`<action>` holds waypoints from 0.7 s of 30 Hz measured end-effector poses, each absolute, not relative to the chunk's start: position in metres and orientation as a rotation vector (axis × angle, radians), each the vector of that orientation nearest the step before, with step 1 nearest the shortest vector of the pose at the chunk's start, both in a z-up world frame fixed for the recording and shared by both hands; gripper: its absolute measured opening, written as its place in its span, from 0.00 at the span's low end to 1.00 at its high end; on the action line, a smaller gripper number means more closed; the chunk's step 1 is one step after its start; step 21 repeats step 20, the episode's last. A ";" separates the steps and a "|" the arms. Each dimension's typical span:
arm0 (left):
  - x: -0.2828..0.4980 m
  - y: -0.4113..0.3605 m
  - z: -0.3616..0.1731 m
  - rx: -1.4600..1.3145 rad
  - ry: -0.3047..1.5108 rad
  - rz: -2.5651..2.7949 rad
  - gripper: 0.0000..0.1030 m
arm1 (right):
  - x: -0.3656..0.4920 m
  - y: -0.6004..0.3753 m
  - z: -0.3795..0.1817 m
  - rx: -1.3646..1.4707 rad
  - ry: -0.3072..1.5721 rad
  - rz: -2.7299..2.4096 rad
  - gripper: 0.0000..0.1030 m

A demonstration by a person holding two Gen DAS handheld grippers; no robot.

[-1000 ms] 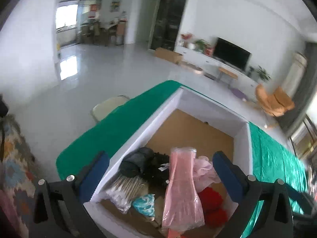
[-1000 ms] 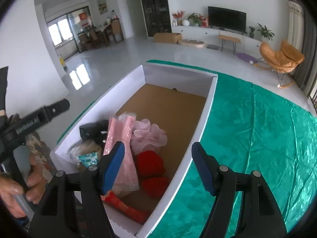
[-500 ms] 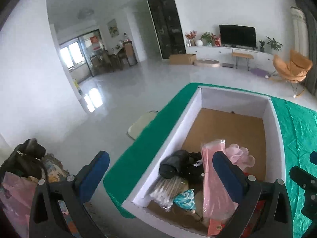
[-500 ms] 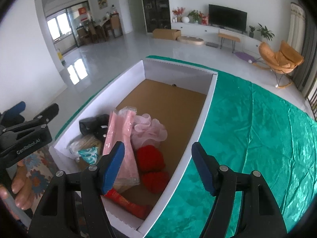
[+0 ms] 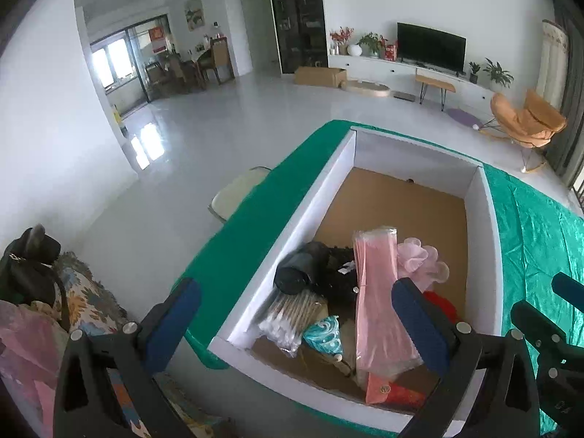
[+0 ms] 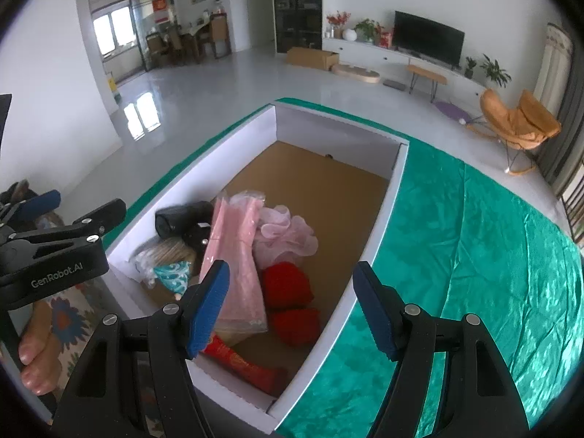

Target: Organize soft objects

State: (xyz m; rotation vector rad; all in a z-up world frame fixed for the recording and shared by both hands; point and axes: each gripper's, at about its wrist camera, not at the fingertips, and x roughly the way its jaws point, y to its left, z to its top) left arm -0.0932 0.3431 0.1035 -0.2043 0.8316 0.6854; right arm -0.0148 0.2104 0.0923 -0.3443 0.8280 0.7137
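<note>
Two claws hang over a white box (image 6: pixel 379 241) on the green worktop (image 6: pixel 474 255). The left claw (image 5: pixel 295 321) is wide and holds nothing. The right claw (image 6: pixel 292 303) is wide and holds nothing too. Just past the right claw's tips, inside the box, lie a pink bag (image 6: pixel 237 248), a pink puff (image 6: pixel 288 233) and two red balls (image 6: pixel 288 284). A black roll (image 6: pixel 179 219) lies farther left.
</note>
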 end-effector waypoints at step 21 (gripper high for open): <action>-0.093 0.339 0.106 -0.182 0.807 0.697 1.00 | -0.017 0.212 0.093 -0.361 0.819 0.706 0.71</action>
